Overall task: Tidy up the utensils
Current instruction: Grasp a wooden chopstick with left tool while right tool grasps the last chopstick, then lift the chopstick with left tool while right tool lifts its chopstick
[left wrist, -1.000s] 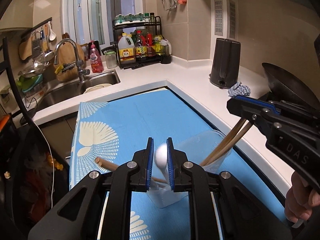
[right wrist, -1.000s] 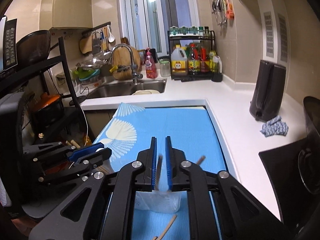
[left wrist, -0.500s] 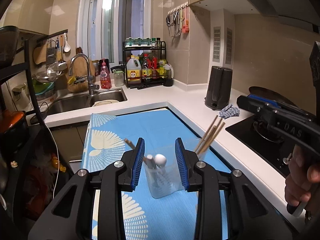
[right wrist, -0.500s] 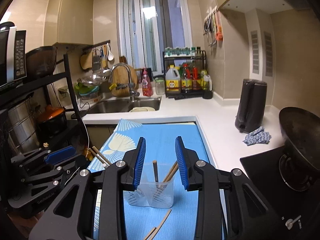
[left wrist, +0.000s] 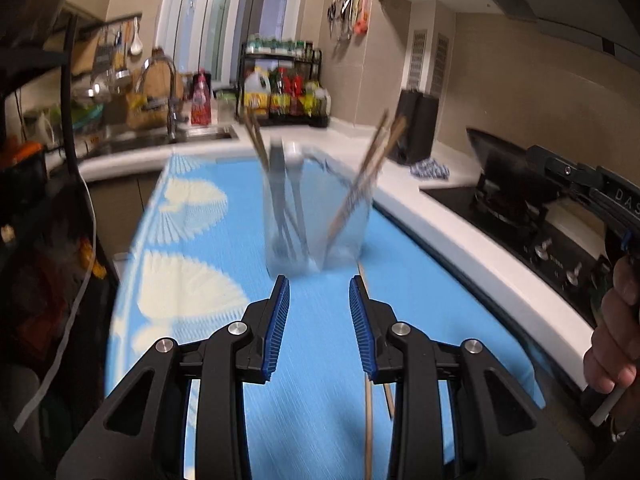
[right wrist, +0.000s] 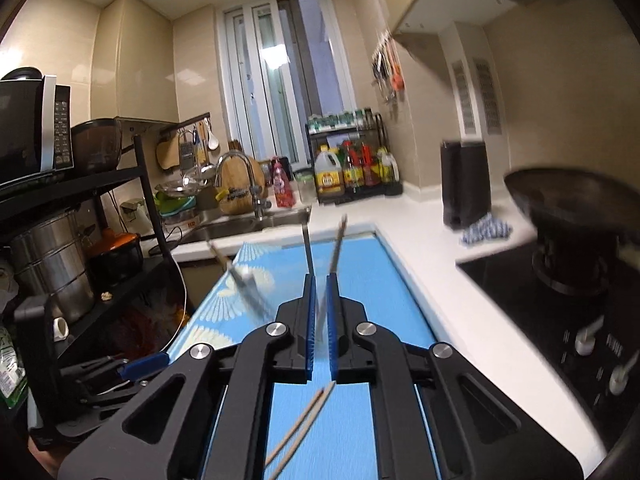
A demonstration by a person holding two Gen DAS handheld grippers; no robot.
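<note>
A clear plastic holder point(left wrist: 316, 216) stands on the blue mat point(left wrist: 200, 280), blurred by motion. It holds wooden chopsticks point(left wrist: 362, 184) on its right side and a spoon with other utensils point(left wrist: 280, 184) on its left. My left gripper point(left wrist: 319, 312) is open and empty, pulled back from the holder. In the right wrist view my right gripper point(right wrist: 320, 312) has its jaws close together, with the holder's clear wall point(right wrist: 320, 320) blurred between them. Two loose chopsticks point(right wrist: 304, 424) lie on the mat below it; they also show in the left wrist view point(left wrist: 368, 420).
A white counter point(left wrist: 460, 240) borders the mat on the right, then a black stove point(left wrist: 520, 216) with a wok point(right wrist: 576, 204). A sink point(right wrist: 240, 228) and bottle rack point(right wrist: 352, 168) stand at the back. A dark shelf with pots point(right wrist: 52, 268) stands left.
Both grippers opened and let go of their utensils into the holder, then pulled back. The right gripper's jaws have now come close together again. The views are tilted and blurred.
</note>
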